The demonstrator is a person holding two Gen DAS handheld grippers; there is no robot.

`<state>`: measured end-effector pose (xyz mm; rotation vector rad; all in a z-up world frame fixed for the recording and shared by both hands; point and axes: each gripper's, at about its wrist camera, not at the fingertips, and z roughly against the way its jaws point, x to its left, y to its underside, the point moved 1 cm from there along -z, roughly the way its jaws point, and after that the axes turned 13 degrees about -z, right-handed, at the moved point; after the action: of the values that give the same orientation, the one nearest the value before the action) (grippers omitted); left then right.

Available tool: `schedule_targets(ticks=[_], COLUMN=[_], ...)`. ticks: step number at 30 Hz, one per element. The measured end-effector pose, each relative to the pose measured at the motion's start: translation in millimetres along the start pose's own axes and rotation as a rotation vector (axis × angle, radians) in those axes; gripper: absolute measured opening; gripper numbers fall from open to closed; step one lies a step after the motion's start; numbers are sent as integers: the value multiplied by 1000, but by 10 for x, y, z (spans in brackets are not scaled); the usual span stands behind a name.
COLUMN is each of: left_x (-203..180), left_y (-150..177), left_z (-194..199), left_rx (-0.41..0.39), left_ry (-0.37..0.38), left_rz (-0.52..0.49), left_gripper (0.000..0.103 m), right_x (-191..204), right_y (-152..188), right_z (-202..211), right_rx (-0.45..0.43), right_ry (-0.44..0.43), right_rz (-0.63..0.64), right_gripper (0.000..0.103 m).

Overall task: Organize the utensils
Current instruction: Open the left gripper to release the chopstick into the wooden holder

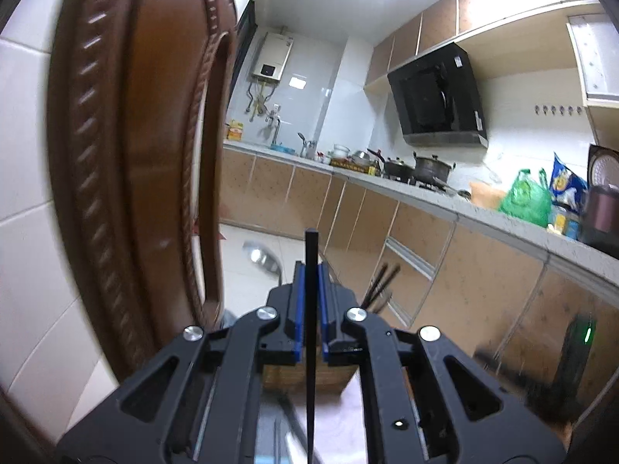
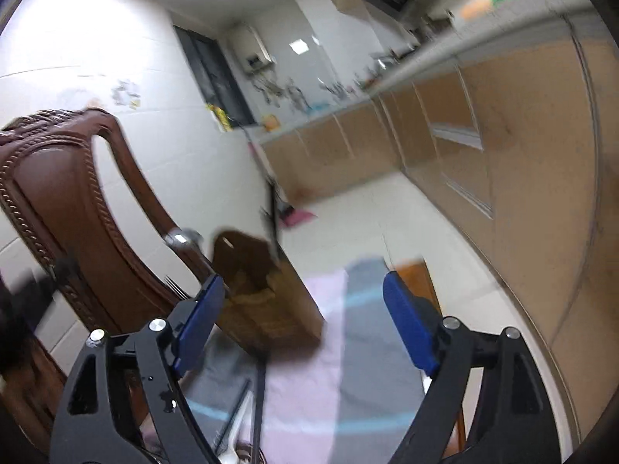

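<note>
In the left wrist view my left gripper (image 1: 310, 272) is shut on a black chopstick (image 1: 310, 247), which stands upright between the blue pads. Behind the fingers stands a wooden utensil holder (image 1: 305, 377) with a pair of dark chopsticks (image 1: 381, 282) and a metal spoon (image 1: 263, 257) rising from it. In the right wrist view my right gripper (image 2: 303, 280) is open with nothing between its pads, just in front of the same wooden holder (image 2: 263, 297). A spoon (image 2: 182, 237), a fork (image 2: 174, 285) and a dark chopstick (image 2: 272, 212) stick up from the holder. More dark chopsticks (image 2: 258, 406) lie on the cloth below.
A carved brown chair back (image 1: 127, 147) stands close on the left, also seen as the chair (image 2: 69, 201). A pink and grey cloth (image 2: 317, 379) covers the table. Kitchen cabinets (image 1: 425, 263) and a cluttered counter (image 1: 483, 208) run along the right, with tiled floor (image 2: 367, 224) between.
</note>
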<state>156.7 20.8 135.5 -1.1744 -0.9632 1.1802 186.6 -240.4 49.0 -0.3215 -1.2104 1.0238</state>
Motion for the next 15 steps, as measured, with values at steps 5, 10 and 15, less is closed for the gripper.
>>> schedule_targets(ticks=[5,10,15], left_x=[-68,-75,5], left_y=[-438,-714,-641], left_z=[-382,-740,-1129], left_rx=[-47,-99,-107], left_ry=[-34,-98,-151], left_rz=[0,-34,-17], left_gripper=[6,6,6], right_x=[-46,-157,-211], right_y=[-50,-33,-54], right_z=[-37,24,23], right_rx=[24,35,46], right_ry=[-42,-49,-54], right_rz=[-10,-30,-44], right_gripper=[82,82,82])
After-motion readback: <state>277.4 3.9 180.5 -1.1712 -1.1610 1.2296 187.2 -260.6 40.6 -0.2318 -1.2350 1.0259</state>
